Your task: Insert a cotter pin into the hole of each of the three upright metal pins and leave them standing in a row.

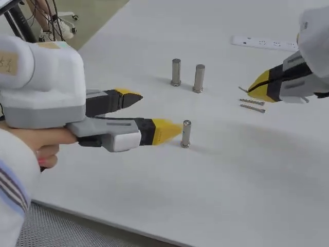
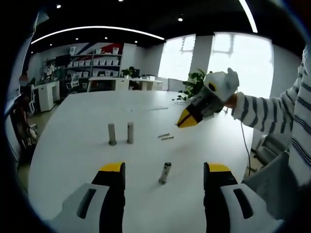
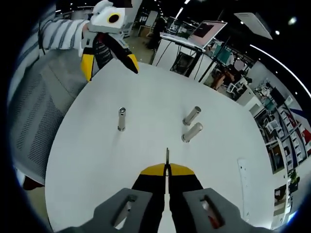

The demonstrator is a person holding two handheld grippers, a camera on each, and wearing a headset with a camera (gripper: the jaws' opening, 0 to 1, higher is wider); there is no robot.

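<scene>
Three upright metal pins stand on the white table. Two stand side by side at the back (image 1: 176, 72) (image 1: 199, 78). The third pin (image 1: 186, 134) (image 2: 165, 173) (image 3: 121, 119) stands alone nearer me. My left gripper (image 1: 160, 114) (image 2: 164, 175) is open, its yellow-tipped jaws on either side of this near pin without touching it. My right gripper (image 1: 252, 90) (image 3: 167, 170) hovers above the table at the right, shut on a thin cotter pin (image 3: 167, 156) that sticks out from its tips. Two more cotter pins (image 1: 252, 102) (image 1: 252, 108) lie on the table below it.
A white power strip (image 1: 263, 43) lies at the far right of the table. The table's near edge (image 1: 103, 218) runs along the bottom left, with grey floor below. Office chairs and desks stand in the background.
</scene>
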